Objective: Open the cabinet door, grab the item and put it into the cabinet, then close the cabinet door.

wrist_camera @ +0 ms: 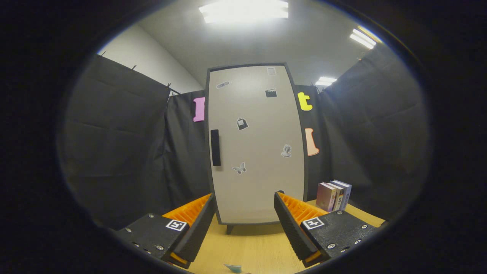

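The cabinet was seen standing upright on the desk, just beyond the fingers, its pale door shut and its dark handle set near the door's left edge. Small stickers were scattered over the door; their pictures were too small to be made out. The cabinet's foot was partly seen under its base. A small teal item lay on the desk between the fingers, cut off below, so its shape could not be told. The gripper was held with its fingers wide apart, nothing between them. A few books stood upright to the right of the cabinet, against the black cloth wall.
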Demonstrator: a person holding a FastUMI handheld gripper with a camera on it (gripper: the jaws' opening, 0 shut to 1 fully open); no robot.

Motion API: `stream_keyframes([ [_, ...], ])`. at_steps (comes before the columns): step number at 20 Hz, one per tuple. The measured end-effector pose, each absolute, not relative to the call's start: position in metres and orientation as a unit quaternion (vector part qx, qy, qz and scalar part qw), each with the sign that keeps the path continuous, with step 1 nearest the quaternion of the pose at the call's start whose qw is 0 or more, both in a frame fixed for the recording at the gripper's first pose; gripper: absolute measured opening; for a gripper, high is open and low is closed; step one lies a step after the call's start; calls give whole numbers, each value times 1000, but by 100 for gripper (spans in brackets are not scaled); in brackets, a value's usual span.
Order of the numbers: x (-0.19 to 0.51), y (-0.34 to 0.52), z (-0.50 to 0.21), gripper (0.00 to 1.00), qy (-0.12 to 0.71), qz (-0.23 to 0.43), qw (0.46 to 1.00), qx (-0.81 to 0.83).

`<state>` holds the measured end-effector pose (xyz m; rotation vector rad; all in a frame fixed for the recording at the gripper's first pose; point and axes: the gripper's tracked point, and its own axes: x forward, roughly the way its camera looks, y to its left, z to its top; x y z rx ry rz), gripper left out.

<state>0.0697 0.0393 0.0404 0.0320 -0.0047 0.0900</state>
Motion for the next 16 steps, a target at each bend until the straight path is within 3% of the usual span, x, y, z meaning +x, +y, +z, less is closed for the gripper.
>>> stream_keyframes([
  [16, 215, 115, 87, 94, -19, 116, 993, 22],
])
